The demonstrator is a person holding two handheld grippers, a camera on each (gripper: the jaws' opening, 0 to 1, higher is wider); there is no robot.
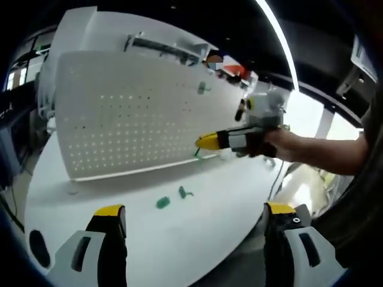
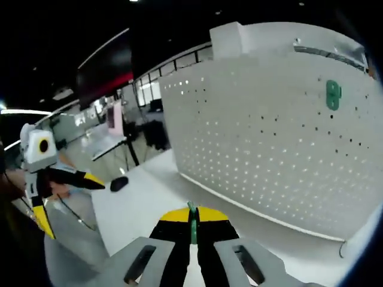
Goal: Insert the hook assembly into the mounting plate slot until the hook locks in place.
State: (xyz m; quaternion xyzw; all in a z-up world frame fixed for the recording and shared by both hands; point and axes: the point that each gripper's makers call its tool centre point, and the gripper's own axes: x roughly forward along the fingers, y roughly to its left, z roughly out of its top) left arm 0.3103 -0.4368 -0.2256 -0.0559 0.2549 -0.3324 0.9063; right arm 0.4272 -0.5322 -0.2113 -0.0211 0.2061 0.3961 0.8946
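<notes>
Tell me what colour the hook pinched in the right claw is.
Green. The hook shows best in the right gripper view, clamped between the right claw's yellow tips.

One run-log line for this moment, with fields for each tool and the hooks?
left tool: open, above table | right tool: shut on green hook, facing pegboard | one hook on pegboard | two hooks on table

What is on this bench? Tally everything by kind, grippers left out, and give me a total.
green pieces: 4 (1 on the pegboard, 2 on the table, 1 clamped in the right gripper, seen at)
white pegboard: 1
white table: 1
small black object on the table: 1
Total: 7
</notes>
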